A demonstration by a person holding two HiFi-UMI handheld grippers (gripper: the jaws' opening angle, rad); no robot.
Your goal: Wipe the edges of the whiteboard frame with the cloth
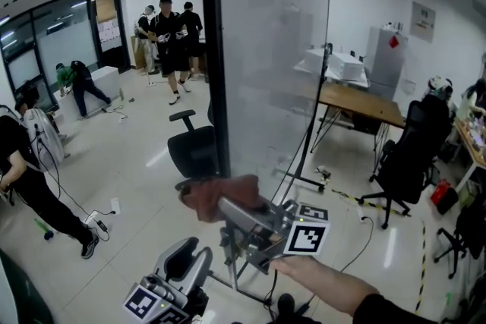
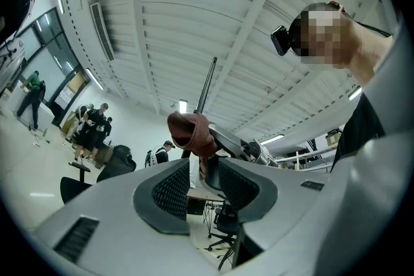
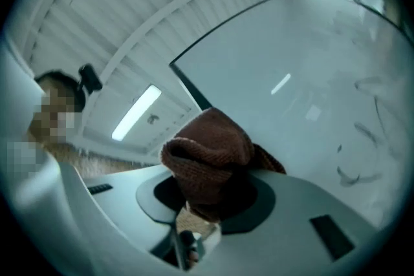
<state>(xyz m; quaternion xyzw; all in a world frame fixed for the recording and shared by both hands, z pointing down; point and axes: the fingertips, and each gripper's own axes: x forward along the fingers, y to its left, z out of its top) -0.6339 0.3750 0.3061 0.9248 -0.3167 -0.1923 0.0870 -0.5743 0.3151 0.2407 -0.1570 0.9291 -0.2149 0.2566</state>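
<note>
1. bunching into a brown wad, the cloth (image 1: 220, 196) sits at the lower end of the frame's near upright edge. whether it presses on that edge or hangs just beside it, i cannot tell.
2. the frame (image 1: 212, 64) is a thin black band round the pale board (image 1: 273, 72). the board stands upright and is seen nearly edge-on, so the near upright runs from the cloth up to a rounded top corner.
3. the right gripper (image 1: 231, 210) is clenched on the cloth. its own view shows the wad filling the jaws, with the dark frame passing just behind it.
4. the left gripper (image 1: 182, 258) hangs lower and to the left, apart from the board. its jaws stand a little apart with nothing between them.
5. the step in hand looks like a pass along the near upright, with the cloth at its bottom end. the top and far edges seem yet to be done.
6. the next move calls for holding the wad against the frame and sliding it upward toward the corner, with the grip kept firm so the cloth does not slip out. the board could shift under a push, so the free left gripper might steady it.
</note>
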